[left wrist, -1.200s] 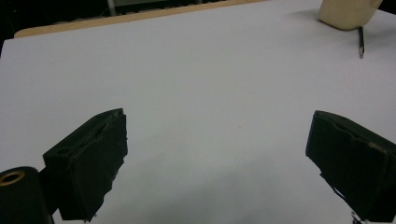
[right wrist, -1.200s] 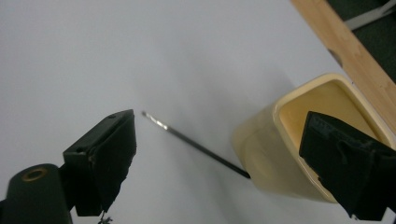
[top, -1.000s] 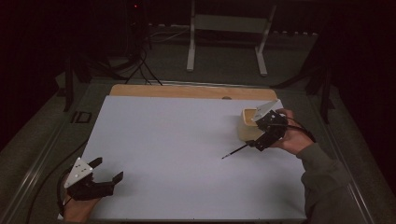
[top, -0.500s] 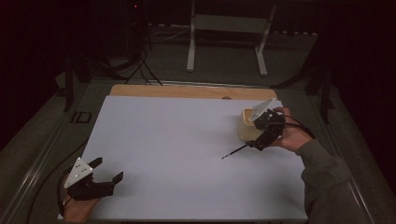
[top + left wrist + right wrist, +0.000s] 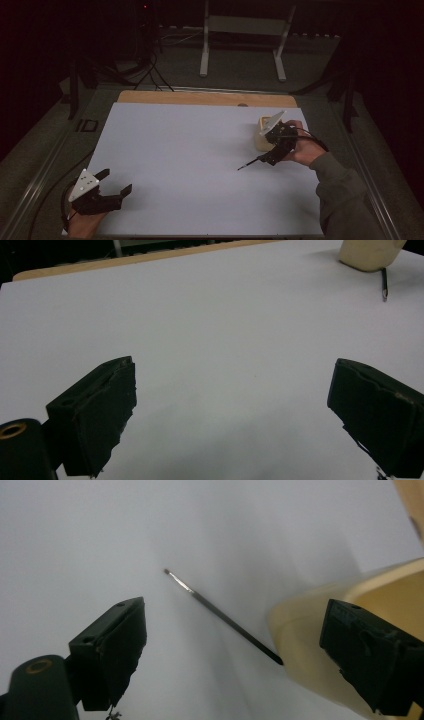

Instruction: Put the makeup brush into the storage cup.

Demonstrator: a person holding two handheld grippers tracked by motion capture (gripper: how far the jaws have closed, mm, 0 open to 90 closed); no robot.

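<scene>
The right gripper (image 5: 270,150) has edged toward the cream container (image 5: 262,136), jaws wide over the thin stick (image 5: 220,612); pickup seems next.

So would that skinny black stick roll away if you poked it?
Probably. The stick looks thin, straight and round, lying flat on the smooth white table, so a sideways nudge would likely roll it. It seems stiff and light. One end disappears behind the cream container, which might stop it.

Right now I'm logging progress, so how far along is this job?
Early. Nothing looks finished: the thin dark stick lies on the white sheet beside the cream container. The right gripper hovers over the stick, jaws open. Gripping it remains. The left gripper rests open, idle.
</scene>
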